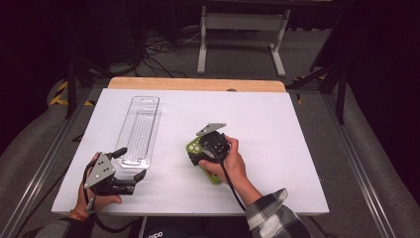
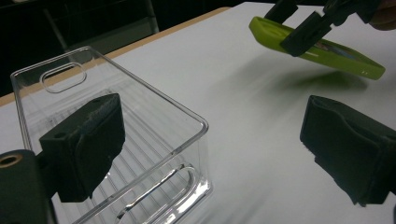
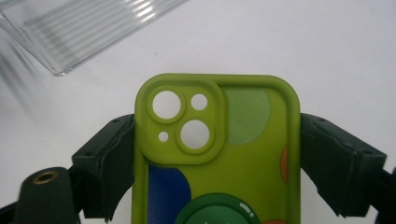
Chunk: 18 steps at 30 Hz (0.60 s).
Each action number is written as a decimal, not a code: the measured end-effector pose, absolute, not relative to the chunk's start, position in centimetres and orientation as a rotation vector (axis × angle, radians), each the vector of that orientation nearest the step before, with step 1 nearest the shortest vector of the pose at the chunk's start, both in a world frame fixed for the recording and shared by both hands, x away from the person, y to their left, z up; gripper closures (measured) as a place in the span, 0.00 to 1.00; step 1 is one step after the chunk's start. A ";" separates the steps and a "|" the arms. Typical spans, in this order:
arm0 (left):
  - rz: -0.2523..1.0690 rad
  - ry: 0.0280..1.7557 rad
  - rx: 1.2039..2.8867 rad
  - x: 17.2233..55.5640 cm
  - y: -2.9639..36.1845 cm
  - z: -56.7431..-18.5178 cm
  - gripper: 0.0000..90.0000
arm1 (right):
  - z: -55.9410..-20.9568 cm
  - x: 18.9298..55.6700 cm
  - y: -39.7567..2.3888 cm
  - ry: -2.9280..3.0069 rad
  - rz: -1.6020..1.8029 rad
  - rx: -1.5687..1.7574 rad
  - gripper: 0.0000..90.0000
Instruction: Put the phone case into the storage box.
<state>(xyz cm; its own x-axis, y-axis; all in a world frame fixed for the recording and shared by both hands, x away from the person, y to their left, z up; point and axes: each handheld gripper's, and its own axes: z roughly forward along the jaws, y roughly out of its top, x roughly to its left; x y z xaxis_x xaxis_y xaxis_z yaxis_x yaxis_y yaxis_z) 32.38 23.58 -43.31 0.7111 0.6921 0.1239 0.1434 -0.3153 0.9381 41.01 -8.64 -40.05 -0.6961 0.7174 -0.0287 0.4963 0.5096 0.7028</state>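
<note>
Phone case (image 3: 219, 154), lime green, is held by its long sides in the right gripper (image 1: 205, 148), lifted just above the middle of the desk (image 1: 277, 144).
It looks light, bendy and rubbery, so gripping the sides seems safest; the left gripper (image 1: 130, 163) has its fingers wide around the near end wall of the clear plastic tray (image 1: 140, 130).

A: In the right gripper view, the case (image 3: 219, 158) runs off the bottom edge; its lower print is cut.
B: From above, the right hand (image 1: 229, 166) hides most of it, and the tray (image 1: 139, 130) ribs are too fine to tell.
</note>
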 end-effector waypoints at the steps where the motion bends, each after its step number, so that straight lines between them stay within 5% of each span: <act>1: 0.625 0.659 1.839 32.4 23.5 -43.2 0.08 | -39.9 40.9 -8.9 2.423 1.005 1.005 0.19; 18: 0.642 0.662 1.800 33.9 21.4 -41.8 0.08 | -37.5 40.5 -11.4 2.188 1.292 0.939 0.19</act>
<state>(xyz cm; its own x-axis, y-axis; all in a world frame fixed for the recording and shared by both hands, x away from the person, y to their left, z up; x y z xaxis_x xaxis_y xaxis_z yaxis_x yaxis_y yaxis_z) 33.92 21.40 -41.79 0.7011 0.7043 0.1114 0.1328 -0.2825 0.9500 40.49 -11.36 -37.53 -0.6786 0.7342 -0.0236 0.3339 0.3369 0.8803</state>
